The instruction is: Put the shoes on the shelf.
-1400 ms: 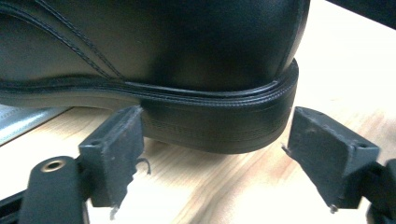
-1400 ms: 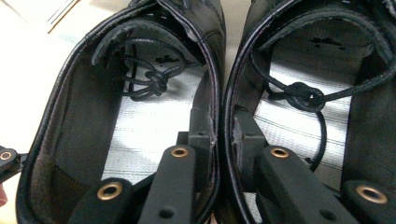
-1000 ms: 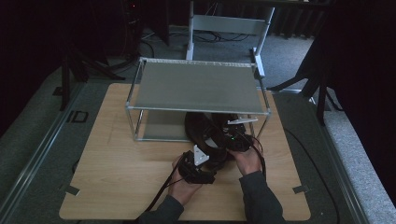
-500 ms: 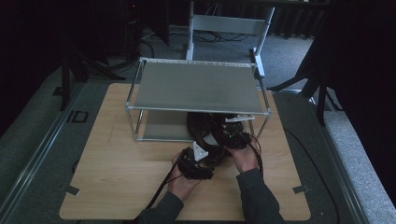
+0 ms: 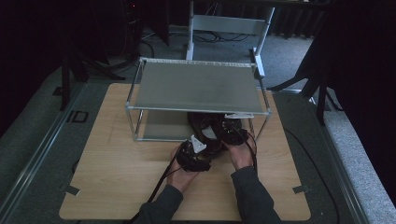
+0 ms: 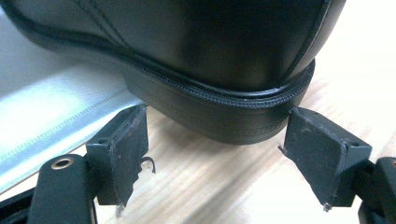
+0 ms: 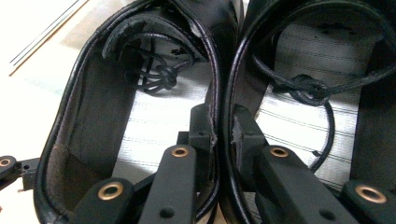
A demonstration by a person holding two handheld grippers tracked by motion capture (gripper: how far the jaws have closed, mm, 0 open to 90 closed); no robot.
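Shoes (image 5: 210, 128), a black pair, sat on the wooden surface (image 5: 116, 182) under the metal rack (image 5: 196, 86). Left gripper (image 6: 224, 168) stood with jaws wide at one heel. Right gripper (image 7: 223, 126) pinched both shoes' adjoining inner walls together.

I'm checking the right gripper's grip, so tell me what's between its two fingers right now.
In the right gripper view, the fingers of the right gripper pinch the touching inner walls of two black shoes, one finger inside each shoe's opening.
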